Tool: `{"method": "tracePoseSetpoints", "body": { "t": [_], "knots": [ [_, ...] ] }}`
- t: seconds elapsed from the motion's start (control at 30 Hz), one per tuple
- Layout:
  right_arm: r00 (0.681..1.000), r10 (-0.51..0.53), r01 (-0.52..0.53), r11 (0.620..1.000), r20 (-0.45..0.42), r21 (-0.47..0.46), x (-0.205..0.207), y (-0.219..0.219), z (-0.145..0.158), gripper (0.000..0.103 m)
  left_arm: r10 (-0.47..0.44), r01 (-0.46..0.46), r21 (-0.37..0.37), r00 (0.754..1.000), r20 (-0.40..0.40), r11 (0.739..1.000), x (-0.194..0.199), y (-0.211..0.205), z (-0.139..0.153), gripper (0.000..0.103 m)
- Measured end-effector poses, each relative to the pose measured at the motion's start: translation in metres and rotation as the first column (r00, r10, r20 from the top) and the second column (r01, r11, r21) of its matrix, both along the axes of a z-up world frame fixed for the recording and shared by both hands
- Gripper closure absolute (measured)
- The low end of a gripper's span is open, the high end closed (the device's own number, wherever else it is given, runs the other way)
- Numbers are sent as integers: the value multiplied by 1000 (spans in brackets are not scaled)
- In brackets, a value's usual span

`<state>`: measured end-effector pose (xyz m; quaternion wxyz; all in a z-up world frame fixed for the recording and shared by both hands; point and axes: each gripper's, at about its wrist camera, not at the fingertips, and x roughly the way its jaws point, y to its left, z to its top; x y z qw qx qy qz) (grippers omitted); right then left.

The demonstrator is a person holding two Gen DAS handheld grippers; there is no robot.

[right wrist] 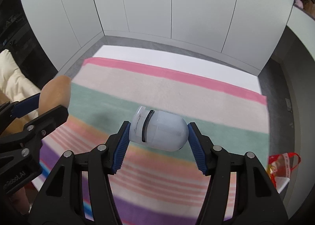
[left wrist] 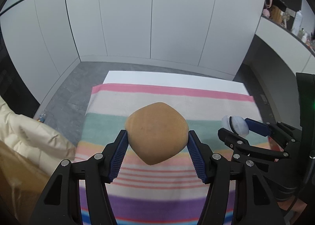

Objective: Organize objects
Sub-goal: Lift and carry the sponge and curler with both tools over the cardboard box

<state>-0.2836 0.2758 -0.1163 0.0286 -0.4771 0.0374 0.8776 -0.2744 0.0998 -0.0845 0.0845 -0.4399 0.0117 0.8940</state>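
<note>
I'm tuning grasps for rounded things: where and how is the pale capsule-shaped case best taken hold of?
Across its ends, as the right gripper does now: one pad on the flat slotted end, one on the domed end of the pale capsule-shaped case, coming from above. The round sides would probably roll between pads; the ends give steadier seats.

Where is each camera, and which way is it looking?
Left wrist: sits on the left hand-held gripper, looking forward and down at the sponge it grips above the striped towel; the right hand-held gripper shows at its right edge.
Right wrist: sits on the right hand-held gripper, looking forward and down at the pale case it grips; the left hand-held gripper shows at its left edge.
Shared: both see the towel, white wall panels, both held things, and the other hand-held gripper.
</note>
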Motion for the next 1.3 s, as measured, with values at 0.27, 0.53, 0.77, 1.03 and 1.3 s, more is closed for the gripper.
{"method": "tracePoseSetpoints", "body": {
  "t": [0.27, 0.53, 0.77, 1.03, 1.3],
  "knots": [
    [999, -22, 22, 1000, -29, 5, 80, -3, 57, 42, -34, 34, 8, 999, -29, 999, 65, 0, 45, 41],
    [998, -21, 22, 1000, -51, 12, 147, -15, 83, 42, -40, 42, 43, 998, -56, 998, 130, -8, 76, 41],
    [999, -28, 28, 1000, -47, 12, 198, -17, 99, 42, -26, 32, 101, 998, -66, 994, 176, -18, 93, 41],
    [997, -28, 30, 999, -75, 25, 217, -16, 112, 42, -17, 32, 117, 992, -128, 993, 186, -24, 106, 41],
    [997, 22, -21, 1000, -79, 17, 209, -32, 117, 42, 20, -4, 117, 991, -132, 993, 178, -36, 99, 41]
  ]
}}
